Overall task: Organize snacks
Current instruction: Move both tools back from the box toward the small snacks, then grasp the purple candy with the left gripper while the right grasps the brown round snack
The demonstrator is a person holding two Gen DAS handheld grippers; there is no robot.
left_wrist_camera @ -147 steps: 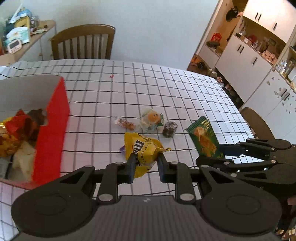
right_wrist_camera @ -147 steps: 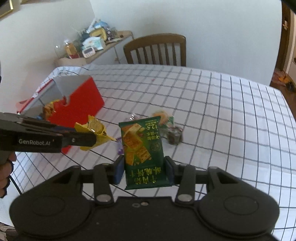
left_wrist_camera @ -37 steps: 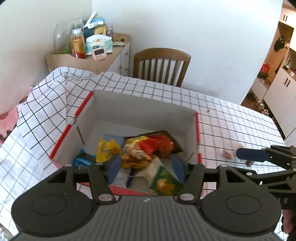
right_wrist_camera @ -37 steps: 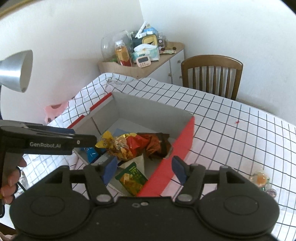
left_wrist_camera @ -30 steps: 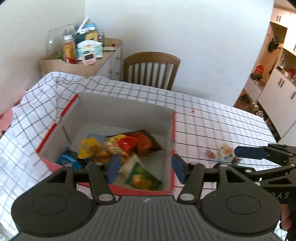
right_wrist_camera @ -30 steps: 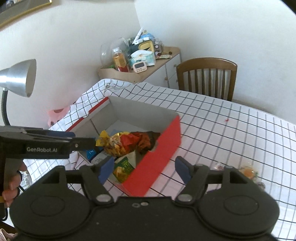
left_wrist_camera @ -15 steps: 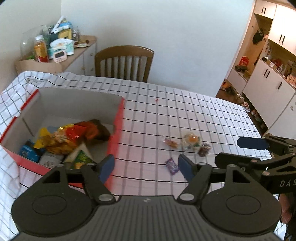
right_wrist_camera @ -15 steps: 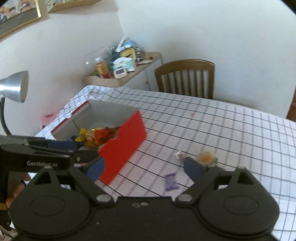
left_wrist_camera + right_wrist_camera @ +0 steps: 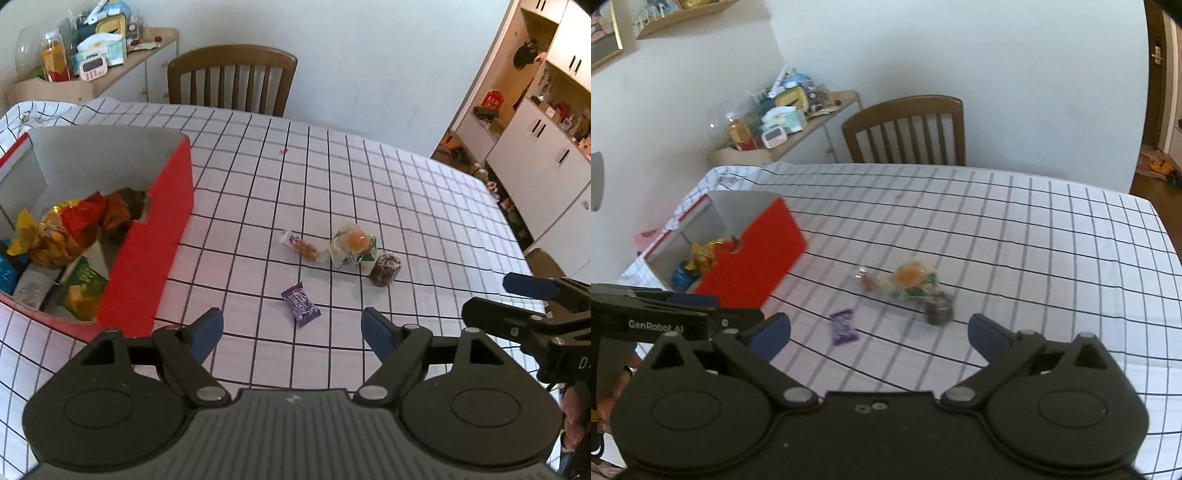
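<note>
A red box [image 9: 155, 236] [image 9: 753, 254] at the table's left holds several snack packets. Loose on the checked cloth lie a purple candy [image 9: 301, 303] [image 9: 843, 325], a small orange-and-white sweet [image 9: 301, 246], a clear pack with an orange jelly [image 9: 352, 245] [image 9: 911, 279] and a dark round snack [image 9: 385, 264] [image 9: 937, 308]. My left gripper [image 9: 291, 330] is open and empty, just short of the purple candy. My right gripper [image 9: 880, 334] is still opening, with nothing between its jaws; it also shows at the right of the left wrist view.
A wooden chair [image 9: 232, 79] stands at the table's far side. A cluttered sideboard [image 9: 92, 62] is at the back left, white cupboards [image 9: 546, 147] at the right. A second chair's back [image 9: 543, 262] is at the table's right edge.
Both grippers have swung right, away from above the red box and towards the loose snacks, and both have opened wider. The box now sits at the left of both views.
</note>
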